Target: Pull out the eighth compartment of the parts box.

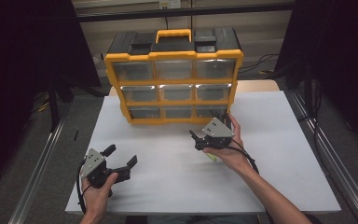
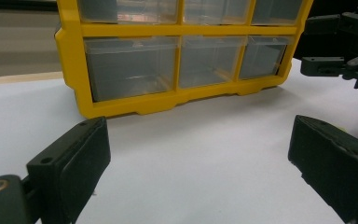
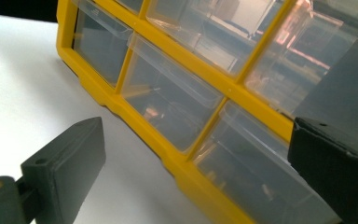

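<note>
Yellow-framed plastic drawer cabinet with clear drawers [image 1: 173, 84] stood at the far edge of the white table [image 1: 279, 154], fronts facing me. I had my right gripper [image 1: 198, 138] spread wide just off its bottom-right drawer [image 1: 210, 111], lined up to reach it. Left gripper [image 1: 120, 157] parked near the front-left corner, also wide, empty.

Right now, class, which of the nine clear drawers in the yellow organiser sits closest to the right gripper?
The bottom-right drawer of the organiser: the right gripper, jaws open, sits just in front of that corner, while the other eight lie higher or farther left.
</note>
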